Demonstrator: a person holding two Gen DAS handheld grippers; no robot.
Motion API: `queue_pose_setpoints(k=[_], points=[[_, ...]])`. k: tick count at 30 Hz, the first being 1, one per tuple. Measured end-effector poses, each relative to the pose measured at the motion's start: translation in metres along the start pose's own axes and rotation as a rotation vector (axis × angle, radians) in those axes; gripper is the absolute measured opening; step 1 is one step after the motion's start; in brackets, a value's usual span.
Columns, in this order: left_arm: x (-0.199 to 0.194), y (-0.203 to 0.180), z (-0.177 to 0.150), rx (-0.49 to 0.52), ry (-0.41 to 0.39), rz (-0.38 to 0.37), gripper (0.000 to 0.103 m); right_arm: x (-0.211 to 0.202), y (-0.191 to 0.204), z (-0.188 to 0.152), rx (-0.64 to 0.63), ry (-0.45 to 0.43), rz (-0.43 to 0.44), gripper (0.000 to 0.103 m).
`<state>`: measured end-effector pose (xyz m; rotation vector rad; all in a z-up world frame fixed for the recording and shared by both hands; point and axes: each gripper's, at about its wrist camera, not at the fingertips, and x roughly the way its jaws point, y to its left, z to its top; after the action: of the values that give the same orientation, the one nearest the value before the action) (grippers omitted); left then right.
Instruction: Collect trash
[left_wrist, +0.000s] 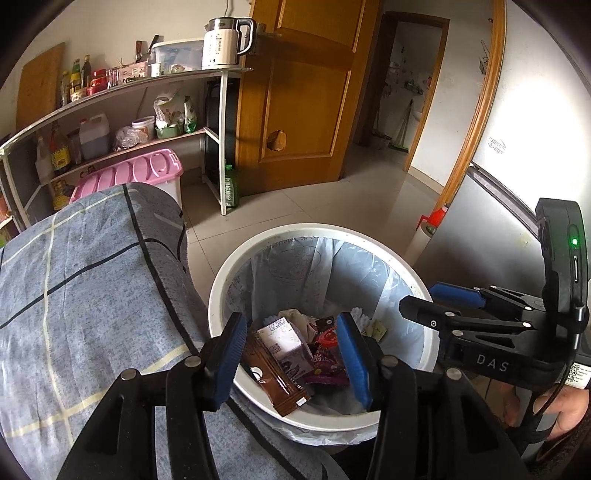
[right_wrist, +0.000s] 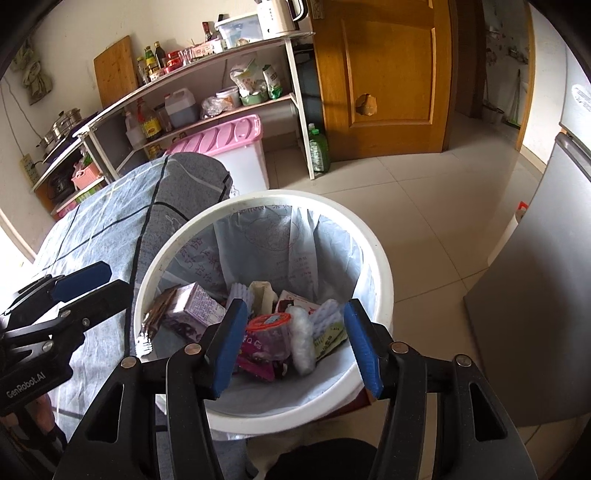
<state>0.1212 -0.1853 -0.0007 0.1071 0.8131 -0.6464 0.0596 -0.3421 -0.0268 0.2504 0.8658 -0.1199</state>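
1. Both grippers are hovering above the white trash bin (right_wrist: 373, 254), which is standing on the tiled floor (right_wrist: 424, 206) just beside the edge of a cloth-covered table (left_wrist: 85, 280); the bin's plastic liner (right_wrist: 325, 243) is holding the collected trash.

2. The left gripper (left_wrist: 291, 358) is pointing down over the near rim of the bin, nearest the table edge, with its blue pads (left_wrist: 231, 360) spread wide and nothing between them; directly below the gap a brown wrapper (left_wrist: 275, 380) is lying with its long axis running from the bin's middle toward the near rim, its end resting on that rim.

3. The right gripper (right_wrist: 295, 347) is hanging over the near rim on the side away from the table, jaws likewise wide apart and empty, framing a red-lidded cup (right_wrist: 267, 326) and white foam pieces (right_wrist: 304, 338) in the bin.

4. A purple carton (right_wrist: 194, 308) is leaning against the bin wall on the table side.

5. The brown wrapper appears only half inside, so the left gripper, the nearer of the two, is likely best placed to nudge it inward.
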Motion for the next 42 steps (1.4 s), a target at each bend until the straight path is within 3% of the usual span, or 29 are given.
queue_pose_setpoints(k=[11, 17, 25, 42], points=[[-0.056, 0.014, -0.025, -0.024, -0.119, 0.172, 0.051, -0.039, 0.04, -0.028, -0.035, -0.14, -0.021, 0.056], [-0.076, 0.022, -0.05, -0.057, -0.13, 0.253, 0.051, -0.053, 0.063, -0.045, -0.066, -0.195, -0.032, 0.056], [-0.085, 0.018, -0.066, -0.066, -0.14, 0.255, 0.051, -0.063, 0.07, -0.067, -0.031, -0.216, -0.055, 0.056], [-0.074, 0.013, -0.075, -0.065, -0.115, 0.293, 0.051, -0.061, 0.067, -0.074, -0.019, -0.219, -0.066, 0.056]])
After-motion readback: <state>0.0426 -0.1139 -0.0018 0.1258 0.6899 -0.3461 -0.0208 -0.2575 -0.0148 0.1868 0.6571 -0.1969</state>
